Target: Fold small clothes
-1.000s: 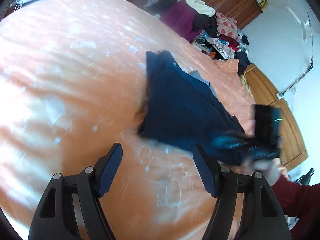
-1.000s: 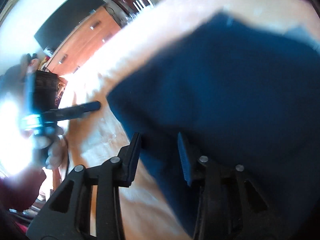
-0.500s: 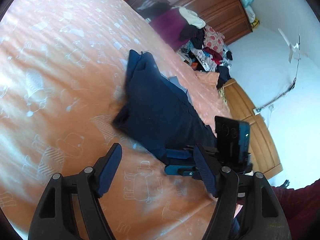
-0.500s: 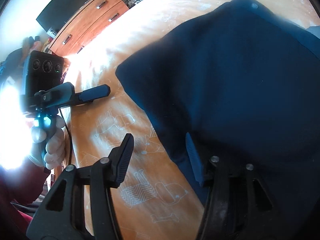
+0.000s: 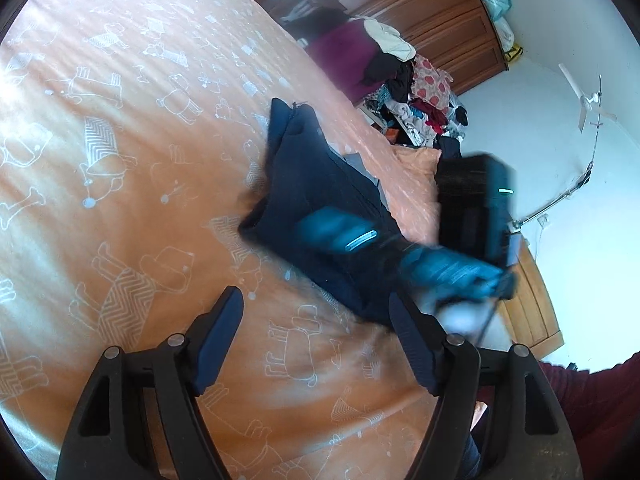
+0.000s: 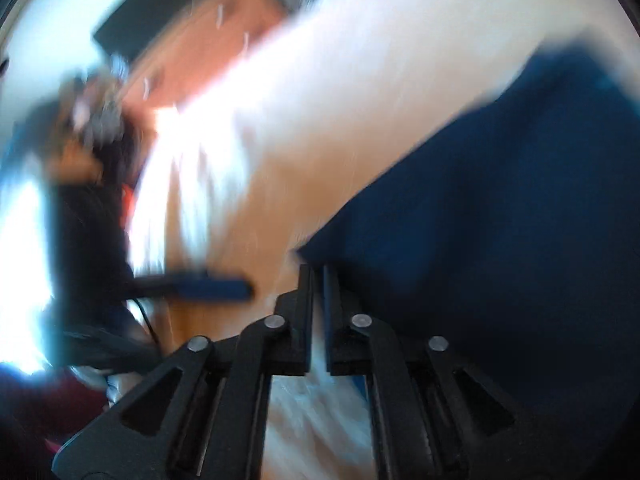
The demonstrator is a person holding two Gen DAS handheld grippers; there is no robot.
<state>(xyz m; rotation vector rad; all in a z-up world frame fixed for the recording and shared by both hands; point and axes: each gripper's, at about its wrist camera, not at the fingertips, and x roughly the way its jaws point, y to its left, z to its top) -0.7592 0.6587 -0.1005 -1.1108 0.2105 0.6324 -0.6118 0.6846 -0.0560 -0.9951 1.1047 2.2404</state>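
Left wrist view: one navy garment (image 5: 320, 200) on one bed (image 5: 120, 160); left tool (image 5: 316, 320) wide, right tool (image 6: 318, 276) nearly closed.

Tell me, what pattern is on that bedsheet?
The bedsheet is orange with white outline drawings of bears and dogs, clearest in the left wrist view.

1. The navy garment (image 5: 320, 196) is matt, soft knit-looking cloth.
2. The orange bedsheet (image 5: 120, 160) is smooth printed cloth.
3. The left tool (image 5: 316, 344) is matt black plastic with metal rivets.
4. The wardrobe (image 5: 420, 12), toward 1 o'clock, is polished wood.
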